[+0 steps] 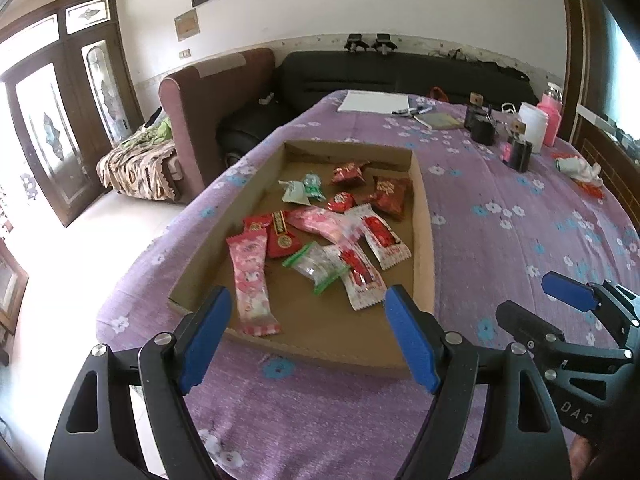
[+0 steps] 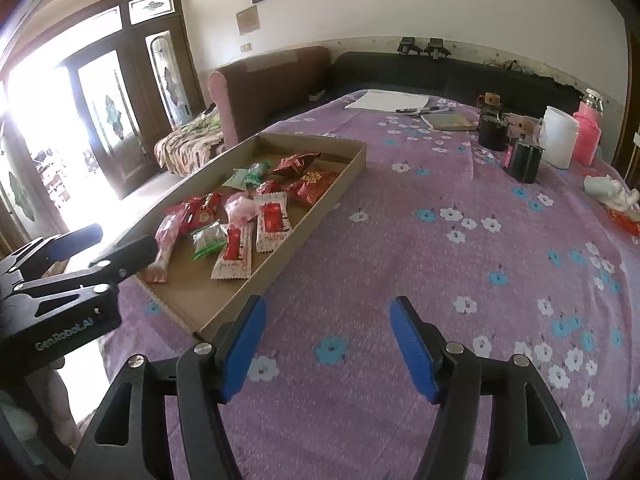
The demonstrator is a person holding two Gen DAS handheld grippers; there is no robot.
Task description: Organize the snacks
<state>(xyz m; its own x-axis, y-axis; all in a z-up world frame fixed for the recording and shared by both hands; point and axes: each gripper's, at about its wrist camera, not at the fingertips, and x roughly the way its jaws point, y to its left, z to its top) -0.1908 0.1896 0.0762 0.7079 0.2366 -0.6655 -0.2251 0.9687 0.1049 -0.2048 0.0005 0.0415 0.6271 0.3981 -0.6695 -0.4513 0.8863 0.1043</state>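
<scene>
A shallow cardboard tray (image 1: 424, 240) lies on the purple flowered tablecloth and holds several wrapped snacks: a long pink packet (image 1: 251, 280), red-and-white packets (image 1: 380, 236), a clear green-edged packet (image 1: 316, 266) and red packets (image 1: 390, 196). My left gripper (image 1: 308, 304) is open and empty, hovering over the tray's near edge. My right gripper (image 2: 326, 312) is open and empty over bare cloth, right of the tray (image 2: 352, 160). The snacks (image 2: 272, 216) also show in the right wrist view. Each gripper appears in the other's view, the right gripper (image 1: 536, 300) and the left gripper (image 2: 108, 244).
At the table's far right stand black cylinders (image 1: 518, 154), a white jar (image 1: 532, 120) and a pink bottle (image 1: 552, 116). Paper (image 1: 374, 102), pens and a notebook lie at the far end. A white-and-red bundle (image 1: 580, 168) lies at the right edge. Sofas stand beyond the table.
</scene>
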